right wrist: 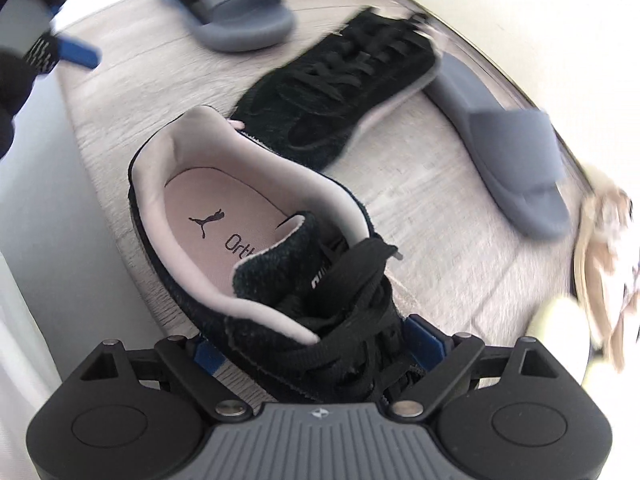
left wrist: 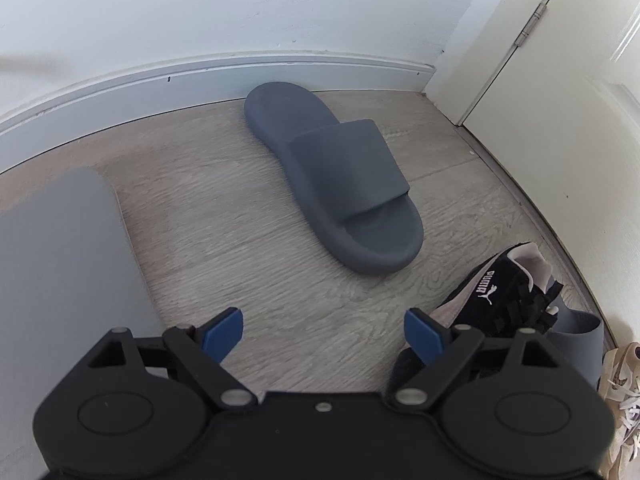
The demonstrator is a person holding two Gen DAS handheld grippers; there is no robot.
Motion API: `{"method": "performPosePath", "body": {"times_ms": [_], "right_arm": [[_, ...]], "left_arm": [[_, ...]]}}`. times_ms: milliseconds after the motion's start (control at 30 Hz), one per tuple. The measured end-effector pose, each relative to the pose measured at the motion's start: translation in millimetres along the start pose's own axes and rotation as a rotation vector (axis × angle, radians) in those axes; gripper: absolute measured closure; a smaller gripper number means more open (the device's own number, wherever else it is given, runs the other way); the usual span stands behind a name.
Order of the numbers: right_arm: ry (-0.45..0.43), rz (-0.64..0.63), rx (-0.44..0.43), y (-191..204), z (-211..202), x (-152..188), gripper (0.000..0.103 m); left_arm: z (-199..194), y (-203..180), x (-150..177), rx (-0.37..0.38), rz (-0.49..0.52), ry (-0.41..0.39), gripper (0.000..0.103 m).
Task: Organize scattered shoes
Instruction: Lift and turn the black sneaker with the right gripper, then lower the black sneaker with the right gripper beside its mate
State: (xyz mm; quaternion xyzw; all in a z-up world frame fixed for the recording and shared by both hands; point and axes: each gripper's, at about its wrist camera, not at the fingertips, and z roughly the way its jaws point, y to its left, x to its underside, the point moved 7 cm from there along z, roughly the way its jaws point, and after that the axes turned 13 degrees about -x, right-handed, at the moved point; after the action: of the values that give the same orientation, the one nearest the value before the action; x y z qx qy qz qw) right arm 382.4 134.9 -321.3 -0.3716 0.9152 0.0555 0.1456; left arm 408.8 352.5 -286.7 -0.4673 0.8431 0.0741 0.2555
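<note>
Right wrist view: right gripper (right wrist: pixel 316 350) clamps one black sneaker (right wrist: pixel 256 248); a second sneaker (right wrist: pixel 340 96) lies at one o'clock, two grey slides (right wrist: pixel 516 156) beyond, one beige shoe (right wrist: pixel 600 264) at three. Left gripper (left wrist: pixel 324 330) gapes empty.

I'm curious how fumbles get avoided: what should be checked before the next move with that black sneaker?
1. Pads of right gripper on both sides of held sneaker: ok.
2. Jaws of left gripper open with nothing between: ok.
3. Second sneaker in sight on the floor: ok.
4. Second sneaker free of the slide: not ok, they overlap.
5. Held sneaker's sole clear of the floor: cannot tell.
</note>
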Motion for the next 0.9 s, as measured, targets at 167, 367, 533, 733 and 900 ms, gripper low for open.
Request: {"method": "performPosePath", "body": {"times_ms": [167, 367, 533, 733, 900], "right_arm": [[-0.060, 0.259, -0.027, -26.5, -19.4, 13.3, 0.012], [-0.166, 0.584, 0.049, -62.9, -21.3, 0.7, 0.015], [-0.180, 0.619, 0.077, -69.1, -10.3, -18.6, 0.016], [-0.163, 0.545, 0.061, -52.7, -9.0, -22.4, 0.016], [-0.171, 0.496, 0.063, -46.8, -6.1, -22.5, 0.016]], "left_arm": [[-3.4, -3.8, 1.2, -0.001, 0.027, -0.020, 0.015], [-1.7, -4.2, 1.9, 0.002, 0.025, -0.010, 0.015], [-0.5, -3.8, 1.8, 0.008, 0.018, 0.000, 0.015], [-0.4, -4.7, 2.1, 0.010, 0.021, 0.000, 0.015], [-0.8, -3.4, 1.9, 0.006, 0.017, -0.003, 0.015]]}}
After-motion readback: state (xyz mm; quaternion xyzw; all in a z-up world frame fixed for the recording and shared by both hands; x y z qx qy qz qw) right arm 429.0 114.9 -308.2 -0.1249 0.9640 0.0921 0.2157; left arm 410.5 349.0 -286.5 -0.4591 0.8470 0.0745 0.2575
